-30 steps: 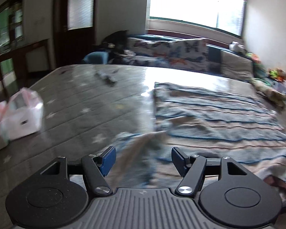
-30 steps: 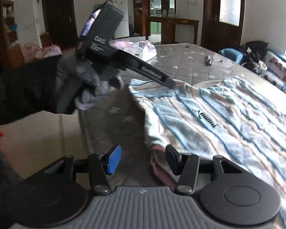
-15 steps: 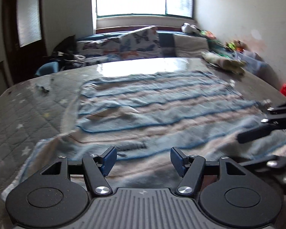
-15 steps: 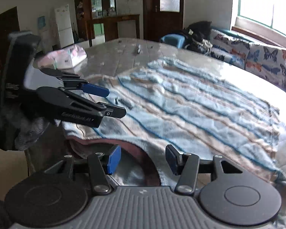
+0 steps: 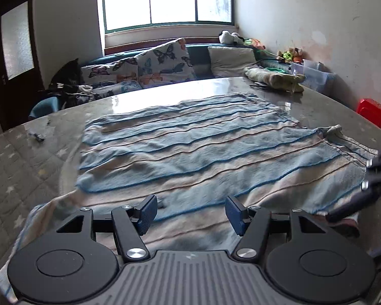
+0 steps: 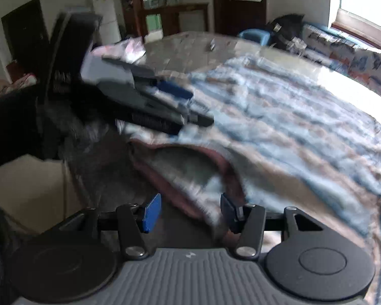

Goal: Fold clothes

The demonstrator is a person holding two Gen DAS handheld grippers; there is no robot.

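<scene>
Left wrist view: striped shirt spread flat on table for folding; left claw, just been closing, and right claw both released, nothing gripped.

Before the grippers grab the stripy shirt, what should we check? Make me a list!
1. Striped shirt spread flat on the table: ok.
2. Left gripper open, nothing pinched; its jaws have just been closing a little: ok.
3. Right gripper open by the pink collar: ok.
4. Collar edge properly between the right jaws: cannot tell, blurred.
5. Grippers clear of each other: ok.
</scene>
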